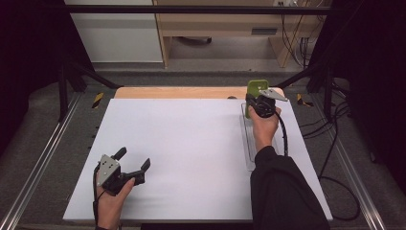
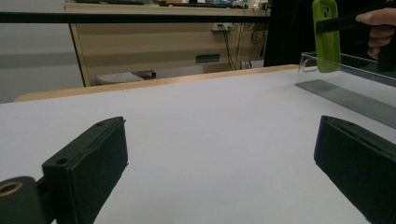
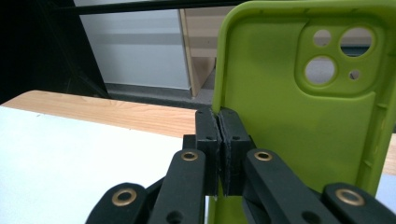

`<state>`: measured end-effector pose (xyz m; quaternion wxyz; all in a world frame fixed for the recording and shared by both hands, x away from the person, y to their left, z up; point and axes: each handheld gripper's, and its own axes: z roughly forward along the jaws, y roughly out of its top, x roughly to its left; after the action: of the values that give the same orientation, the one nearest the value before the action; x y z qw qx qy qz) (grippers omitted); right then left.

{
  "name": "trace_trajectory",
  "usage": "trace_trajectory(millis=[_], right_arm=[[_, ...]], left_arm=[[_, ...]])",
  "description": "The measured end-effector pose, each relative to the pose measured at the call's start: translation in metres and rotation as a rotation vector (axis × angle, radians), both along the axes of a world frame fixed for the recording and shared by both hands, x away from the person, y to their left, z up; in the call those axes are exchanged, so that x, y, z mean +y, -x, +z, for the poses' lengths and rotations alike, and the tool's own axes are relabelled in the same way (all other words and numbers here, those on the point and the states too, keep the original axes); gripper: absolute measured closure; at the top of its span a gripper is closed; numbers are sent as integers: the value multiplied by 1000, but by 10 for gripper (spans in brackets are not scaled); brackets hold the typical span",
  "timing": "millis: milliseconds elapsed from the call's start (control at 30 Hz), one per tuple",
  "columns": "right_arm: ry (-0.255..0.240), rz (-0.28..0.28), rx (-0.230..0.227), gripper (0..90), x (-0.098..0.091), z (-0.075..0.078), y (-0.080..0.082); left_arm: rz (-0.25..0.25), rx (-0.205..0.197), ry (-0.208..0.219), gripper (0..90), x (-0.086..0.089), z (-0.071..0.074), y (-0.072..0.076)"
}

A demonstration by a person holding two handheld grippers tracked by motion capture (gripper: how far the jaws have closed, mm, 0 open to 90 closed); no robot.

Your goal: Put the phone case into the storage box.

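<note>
The worktop, covered by a white sheet, lies largely bare; along its 3 o'clock edge rests a long clear tray, its long axis running from 6 toward 12 o'clock in the high view. At the tray's 12 o'clock end the right tongs hold a green phone case upright, long axis near vertical, camera cut-outs uppermost as the right gripper view confirms. The right tongs are clenched on the case's side wall near its lower half, jaws pressed nearly together on the thin edge. The case hangs over the tray's far end; whether its lower edge touches the tray cannot be told. The left tongs rest at 7 o'clock, released and holding nothing, well apart from the case. Judgement: the right hand is far nearer, and the coming move depends on lowering the case straight down into the tray beneath it.
</note>
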<state>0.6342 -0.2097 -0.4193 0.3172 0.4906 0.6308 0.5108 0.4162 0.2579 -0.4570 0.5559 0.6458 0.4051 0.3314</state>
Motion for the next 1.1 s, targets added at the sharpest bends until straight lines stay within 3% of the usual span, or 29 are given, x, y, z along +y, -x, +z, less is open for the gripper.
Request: trace_trajectory(millis=[1100], right_arm=[[25, -21, 9, 882, 5, -17, -8]], left_arm=[[-5, -4, -2, 22, 1, 0, 0]])
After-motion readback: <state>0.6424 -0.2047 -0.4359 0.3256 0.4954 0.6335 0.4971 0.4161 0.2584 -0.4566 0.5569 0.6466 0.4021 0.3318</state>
